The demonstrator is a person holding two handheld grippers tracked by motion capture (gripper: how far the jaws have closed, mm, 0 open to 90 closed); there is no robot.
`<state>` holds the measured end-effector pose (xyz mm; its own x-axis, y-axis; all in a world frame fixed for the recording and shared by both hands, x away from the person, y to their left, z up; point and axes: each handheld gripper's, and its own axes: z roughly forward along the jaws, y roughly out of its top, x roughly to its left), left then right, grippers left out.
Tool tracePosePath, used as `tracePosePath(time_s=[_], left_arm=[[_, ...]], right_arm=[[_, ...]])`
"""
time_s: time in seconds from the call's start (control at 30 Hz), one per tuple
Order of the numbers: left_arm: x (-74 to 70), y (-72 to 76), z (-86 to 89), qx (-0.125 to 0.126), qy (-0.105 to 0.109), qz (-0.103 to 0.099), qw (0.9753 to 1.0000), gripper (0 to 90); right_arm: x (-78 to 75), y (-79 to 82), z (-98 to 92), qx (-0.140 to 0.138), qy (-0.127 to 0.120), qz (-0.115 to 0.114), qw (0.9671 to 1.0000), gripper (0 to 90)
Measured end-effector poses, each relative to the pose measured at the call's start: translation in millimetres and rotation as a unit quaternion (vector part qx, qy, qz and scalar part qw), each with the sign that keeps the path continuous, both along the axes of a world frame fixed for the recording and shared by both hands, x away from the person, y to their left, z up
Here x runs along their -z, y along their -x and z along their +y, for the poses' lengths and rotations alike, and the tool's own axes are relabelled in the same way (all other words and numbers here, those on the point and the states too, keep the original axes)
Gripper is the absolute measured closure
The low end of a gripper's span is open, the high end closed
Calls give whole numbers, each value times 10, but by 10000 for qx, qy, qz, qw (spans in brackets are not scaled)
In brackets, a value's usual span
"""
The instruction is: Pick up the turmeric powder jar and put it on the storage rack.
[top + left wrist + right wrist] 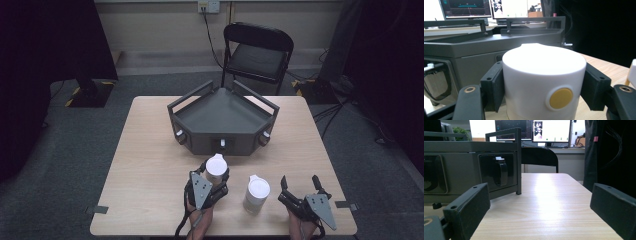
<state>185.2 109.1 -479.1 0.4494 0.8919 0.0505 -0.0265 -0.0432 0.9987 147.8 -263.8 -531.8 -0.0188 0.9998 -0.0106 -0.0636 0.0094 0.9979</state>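
Observation:
A white lidded canister sits near the table's front, just before the grey box. My left gripper is shut on it, one jaw pressed on each side. In the left gripper view the white canister shows a round yellow spot on its side, and the left gripper clamps it between both pads. A second white canister stands free to the right. My right gripper rests beyond it near the front right edge, open and holding nothing. In its own view the right gripper stands wide over bare wood.
A grey angular box with rail handles and front knobs stands mid-table, close ahead of both grippers. A black folding chair is behind the table. Bare tabletop lies to the left.

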Motion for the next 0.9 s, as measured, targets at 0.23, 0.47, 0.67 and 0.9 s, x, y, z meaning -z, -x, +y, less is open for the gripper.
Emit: tracePosePath(time_s=[0.23, 0.47, 0.67, 0.9], left_arm=[[-48, -9, 45, 43, 97, -20, 9999, 304], [-108, -19, 76, 48, 115, -18, 9999, 304], [-152, -43, 80, 52, 129, 7, 9999, 304], [-189, -66, 84, 108, 123, 35, 9999, 304]], right_arm=[[0, 0, 0, 0, 1, -1, 10000, 14], [0, 0, 0, 0, 1, -1, 10000, 14], [1, 0, 0, 0, 2, -2, 10000, 14], [1, 0, 0, 0, 1, -2, 10000, 14]])
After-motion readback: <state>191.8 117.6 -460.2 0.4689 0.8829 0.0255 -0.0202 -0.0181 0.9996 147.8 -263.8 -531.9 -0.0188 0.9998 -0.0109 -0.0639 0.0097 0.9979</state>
